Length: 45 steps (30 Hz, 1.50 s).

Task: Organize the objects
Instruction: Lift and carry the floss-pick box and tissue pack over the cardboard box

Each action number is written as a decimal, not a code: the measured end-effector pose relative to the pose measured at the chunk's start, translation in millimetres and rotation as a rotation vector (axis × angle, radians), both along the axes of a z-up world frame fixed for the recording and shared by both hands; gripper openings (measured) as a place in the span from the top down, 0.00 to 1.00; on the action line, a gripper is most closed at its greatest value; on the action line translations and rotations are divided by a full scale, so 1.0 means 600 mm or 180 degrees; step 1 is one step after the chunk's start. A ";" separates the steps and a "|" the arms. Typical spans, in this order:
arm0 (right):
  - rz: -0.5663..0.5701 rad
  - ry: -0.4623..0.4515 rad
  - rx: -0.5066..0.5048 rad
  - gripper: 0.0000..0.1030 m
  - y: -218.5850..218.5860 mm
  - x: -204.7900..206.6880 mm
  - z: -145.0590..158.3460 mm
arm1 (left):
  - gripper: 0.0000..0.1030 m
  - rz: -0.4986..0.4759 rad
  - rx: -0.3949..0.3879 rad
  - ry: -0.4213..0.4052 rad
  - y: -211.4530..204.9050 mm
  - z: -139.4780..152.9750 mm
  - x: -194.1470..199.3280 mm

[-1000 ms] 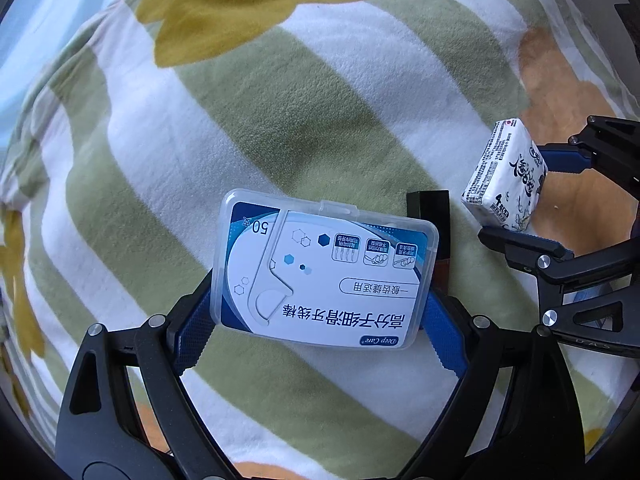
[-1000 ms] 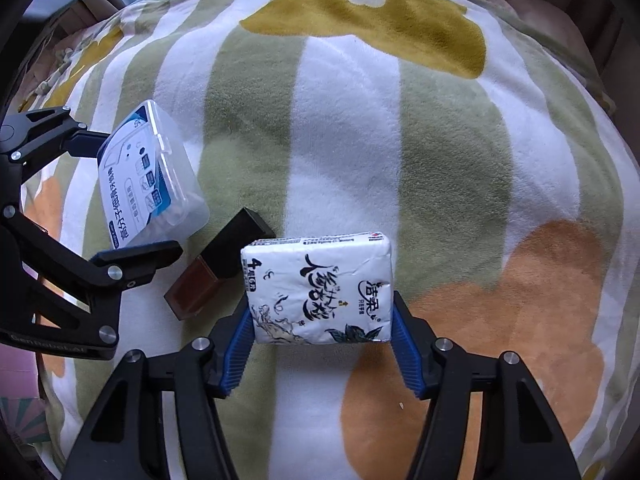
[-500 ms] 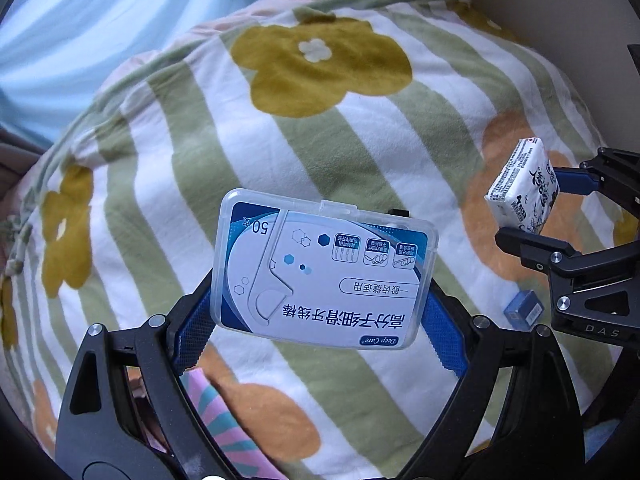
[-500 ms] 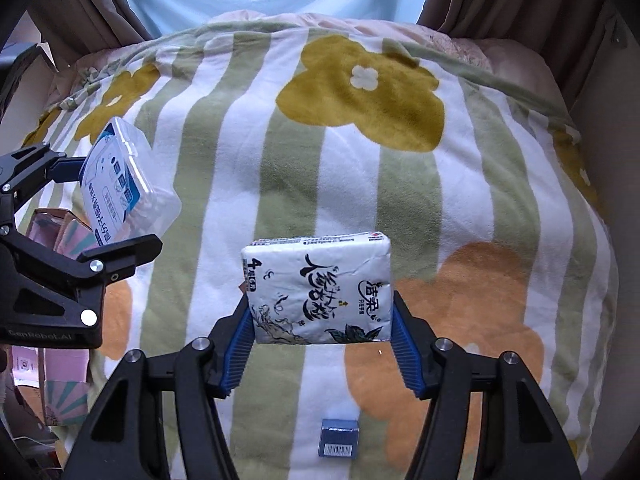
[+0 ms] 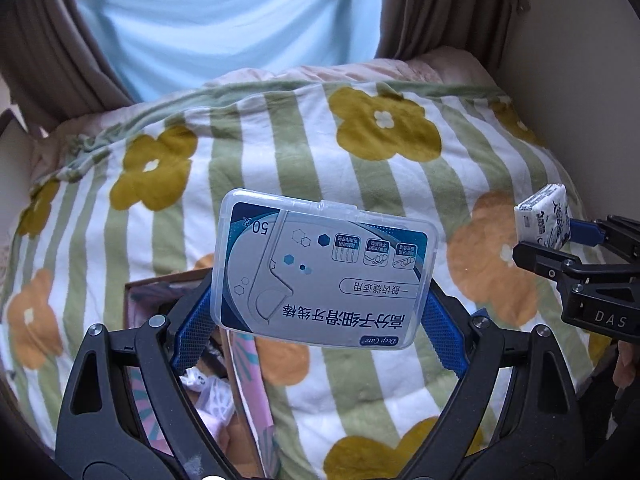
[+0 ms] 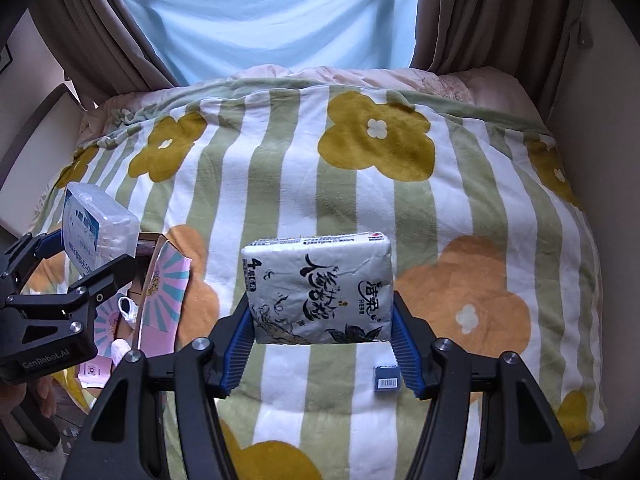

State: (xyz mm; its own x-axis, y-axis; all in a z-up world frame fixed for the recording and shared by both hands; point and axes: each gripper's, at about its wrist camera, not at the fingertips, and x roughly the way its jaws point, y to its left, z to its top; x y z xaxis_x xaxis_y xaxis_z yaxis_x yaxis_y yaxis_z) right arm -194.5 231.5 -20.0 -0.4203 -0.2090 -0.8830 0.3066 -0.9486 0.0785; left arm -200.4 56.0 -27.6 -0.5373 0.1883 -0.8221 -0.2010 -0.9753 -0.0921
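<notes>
The floss case (image 5: 325, 268) is clamped in the left gripper (image 5: 320, 320), held above the open box (image 6: 160, 280). The tissue pack (image 6: 318, 288) is clamped in the right gripper (image 6: 320, 340), right of the box (also off the blanket (image 6: 360, 184)). This looks like the carry step; next, lower each into the box.

The left matte-black metal two-finger gripper (image 5: 324, 316) had angular arms with triangular cut-outs, round silver screw heads at the joints, and blue ribbed rubber pads (image 5: 192, 330) lining its fingers. Seen from the right wrist camera, its body bore pale "GenRobot.AI" lettering. The right black two-finger gripper (image 6: 322, 330) was built the same way, with silver screws and blue grooved pads (image 6: 406, 350); from the left wrist camera its block showed the letters "DAS". Fingers of a bare hand (image 6: 24, 404) showed beneath the left gripper's body.
</notes>
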 end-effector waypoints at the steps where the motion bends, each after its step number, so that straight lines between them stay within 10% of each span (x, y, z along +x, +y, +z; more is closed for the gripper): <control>1: -0.0007 0.0006 -0.0005 0.44 -0.002 0.011 0.007 | 0.13 0.0067 0.0028 0.0008 -0.007 0.006 0.011; 26: -0.0121 0.0311 0.0057 0.44 -0.021 0.204 0.059 | 0.13 0.0421 0.0066 0.0140 -0.083 0.036 0.221; 45: 0.0703 0.0252 0.0018 0.44 -0.224 0.208 0.046 | 0.13 0.1054 0.0096 0.0006 -0.264 0.003 0.271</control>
